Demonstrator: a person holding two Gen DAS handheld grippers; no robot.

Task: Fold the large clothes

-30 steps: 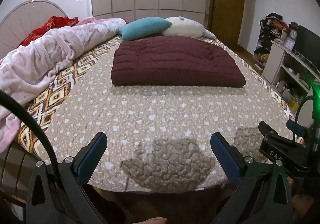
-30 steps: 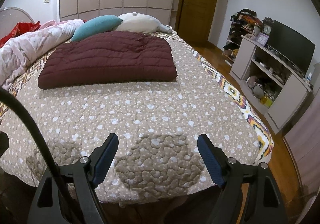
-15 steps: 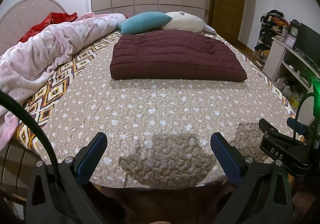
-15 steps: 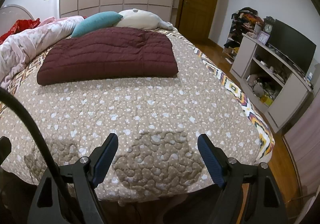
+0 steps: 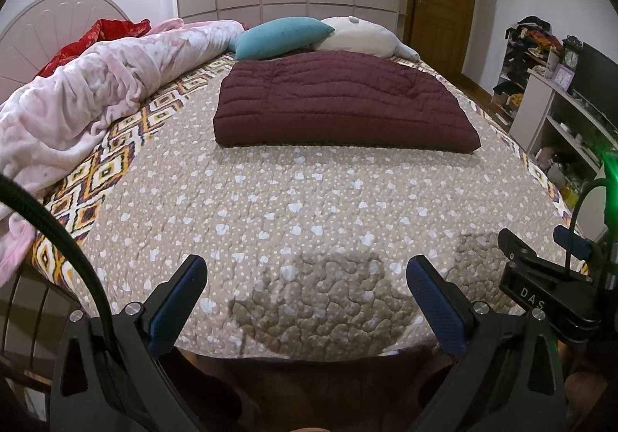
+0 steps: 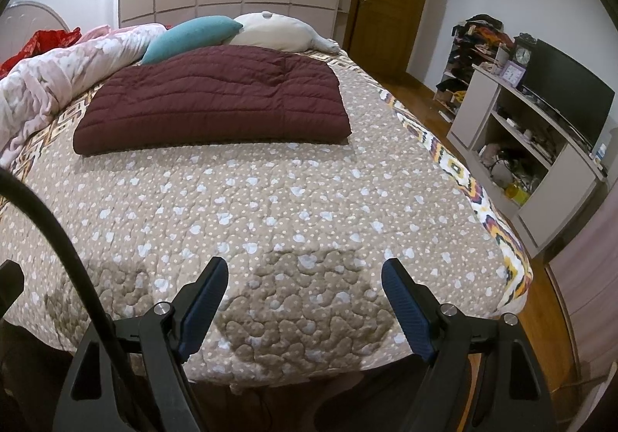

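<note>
Bedroom view barely shifted over the last second: maroon quilted jacket (image 5: 343,100) lies folded mid-bed (image 5: 270,208), untouched, while left claw (image 5: 307,300) and right claw (image 6: 305,300) hang released at the foot edge, so folding looks complete.

Wide bed (image 5: 309,223) under a brown quilted heart-print bedspread (image 6: 293,208)

On it — a folded maroon quilted garment (image 5: 340,104), teal pillow (image 5: 282,36), cream pillow (image 5: 359,36), rumpled pink blanket (image 5: 96,84).
</note>
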